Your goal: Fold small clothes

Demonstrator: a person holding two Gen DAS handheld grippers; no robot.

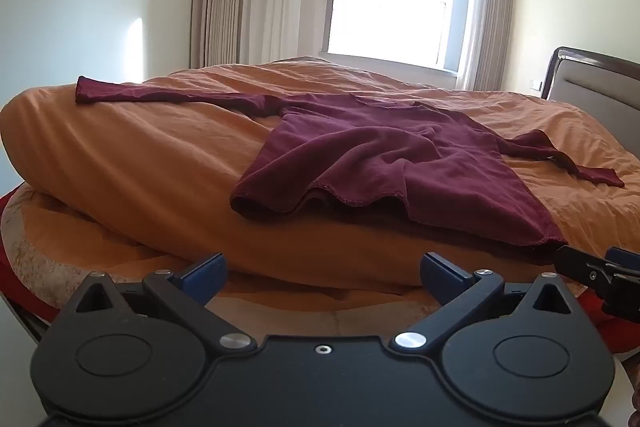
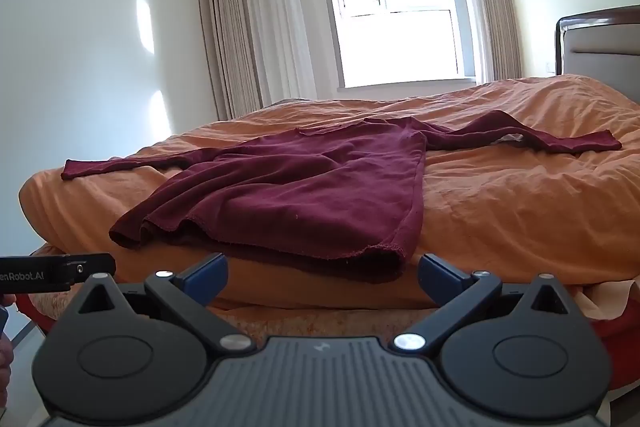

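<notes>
Nearest, the left gripper (image 1: 322,269) and the right gripper (image 2: 322,269) both hang short of the bed's edge, blue-padded fingers spread wide with nothing between them. The left tool's side, seen from the right wrist view, carries white lettering reading "enRobot.AI" (its start is cut off by the frame). Just beyond lies the maroon long-sleeved shirt (image 1: 384,159), spread on the orange duvet (image 1: 140,155), hem toward the grippers, both sleeves stretched outward. Farther right stands a padded headboard (image 1: 600,91). At the back, beige curtains (image 2: 248,35) flank a bright window (image 2: 400,15) in pale walls.
</notes>
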